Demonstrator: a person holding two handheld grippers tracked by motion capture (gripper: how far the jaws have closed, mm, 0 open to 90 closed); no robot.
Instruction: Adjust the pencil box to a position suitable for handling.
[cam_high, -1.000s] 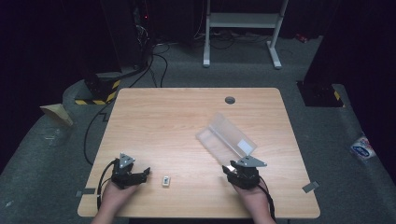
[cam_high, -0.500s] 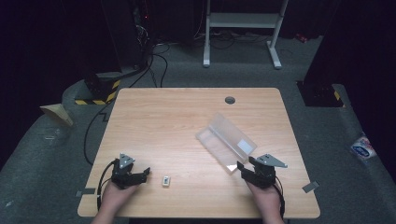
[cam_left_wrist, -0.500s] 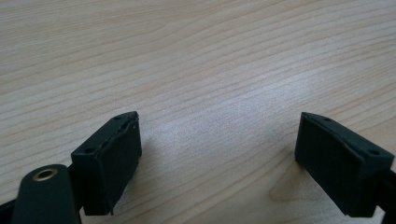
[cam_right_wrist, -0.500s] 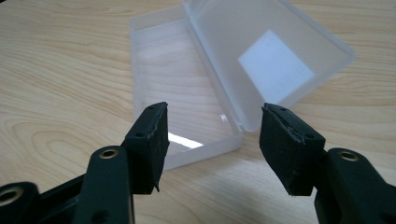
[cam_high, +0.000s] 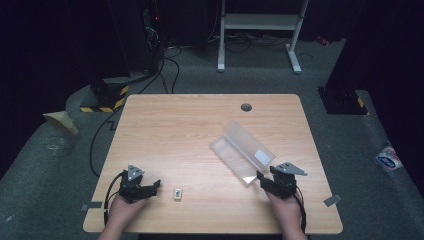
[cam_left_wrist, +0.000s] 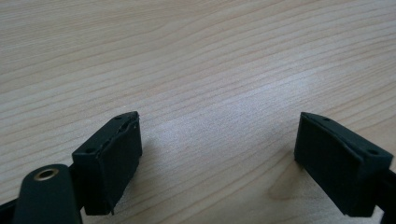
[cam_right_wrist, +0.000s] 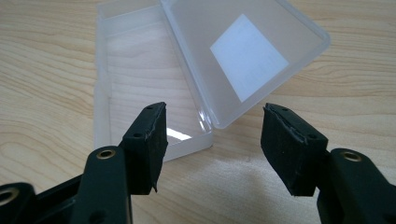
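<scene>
The clear box (cam_high: 242, 153) is lying open on the table (cam_high: 190, 125), right of centre, w/ its lid hinged back and leaning up toward the far right, a white label (cam_high: 261, 156) showing on it. Its long axis is running diagonally, from far-left to near-right, so the near short end is pointing straight at the right claw (cam_high: 261, 178), which is sitting just beside that corner, not touching. In the right claw's own view the box (cam_right_wrist: 154, 88) is lying dead ahead, tray on the left, lid on the right, and the jaws have just been opening, released now w/ nothing between them; the tray's near edge is just past the tips. The left claw (cam_high: 156, 185) is well apart from the box, resting near the table's front-left, jaws spread wide over bare wood. A small white piece (cam_high: 177, 194) is lying just beside it, btw the two hands but much closer to the left. Judging by that, the left claw looks better placed for the small piece and the right for the box.
</scene>
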